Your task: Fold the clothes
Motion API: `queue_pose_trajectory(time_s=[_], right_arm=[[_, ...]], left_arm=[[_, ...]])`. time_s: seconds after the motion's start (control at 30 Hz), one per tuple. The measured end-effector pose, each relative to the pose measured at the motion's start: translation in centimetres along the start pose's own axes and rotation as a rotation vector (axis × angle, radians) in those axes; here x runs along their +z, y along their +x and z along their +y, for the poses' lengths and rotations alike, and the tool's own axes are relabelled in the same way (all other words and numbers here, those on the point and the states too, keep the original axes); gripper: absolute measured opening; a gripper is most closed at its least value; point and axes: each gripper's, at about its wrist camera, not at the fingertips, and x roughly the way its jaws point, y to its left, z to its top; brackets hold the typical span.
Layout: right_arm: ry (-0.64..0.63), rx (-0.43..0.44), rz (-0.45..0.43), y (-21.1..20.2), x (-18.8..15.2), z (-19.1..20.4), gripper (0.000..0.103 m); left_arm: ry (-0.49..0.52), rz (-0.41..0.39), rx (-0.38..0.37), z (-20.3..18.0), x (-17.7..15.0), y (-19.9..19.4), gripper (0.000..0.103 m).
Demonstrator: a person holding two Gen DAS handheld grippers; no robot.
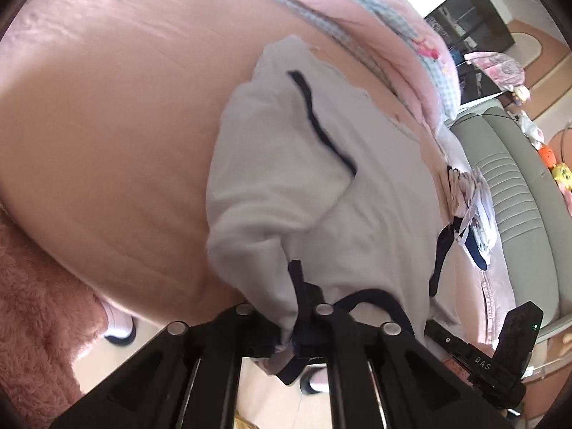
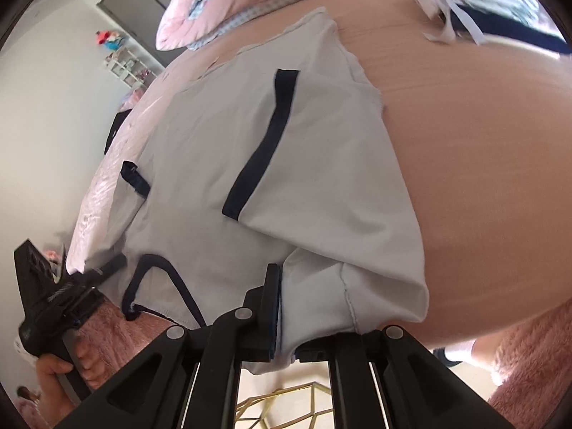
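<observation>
A light grey shirt (image 1: 286, 178) with navy trim lies spread on a peach bed sheet (image 1: 107, 143). At the bottom of the left wrist view my left gripper (image 1: 298, 316) is shut on the shirt's near edge, where the navy neck trim (image 1: 357, 295) runs. In the right wrist view the same shirt (image 2: 321, 178) shows a navy sleeve band (image 2: 264, 143). My right gripper (image 2: 277, 309) is shut on the shirt's near hem, with cloth bunched between its jaws. The left gripper (image 2: 103, 271) appears at the left of that view, held by a hand (image 2: 53, 368).
A pink checked quilt (image 1: 375, 35) lies bunched at the far side of the bed. A pile of other clothes (image 1: 472, 207) sits by a grey-green padded headboard (image 1: 518, 196). A fuzzy pink blanket (image 1: 35, 321) hangs at the near edge. Below it a gold wire frame (image 2: 286, 407) stands on the floor.
</observation>
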Motion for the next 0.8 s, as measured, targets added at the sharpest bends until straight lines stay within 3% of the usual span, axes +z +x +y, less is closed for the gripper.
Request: queue_pose_trajectory(time_s=[0.2,0.53,0.8], right_arm=[[-0.156,-0.063,-0.056,-2.5,-1.2,3.0,0.001],[-0.108,0.012,-0.022,-4.7,-1.8,2.1,0.001],[-0.112,0.048,-0.067,-6.5,2.1,3.1,0.001]], left_arm=[[0.012,-0.027,-0.046,0.0,0.3,-3.5,0.003],[0.03,0.09,-0.024,-0.4,-0.4,-4.2,0.003],[0.181,0.155,-0.094,-3.9,4.9,-4.8,0.003]])
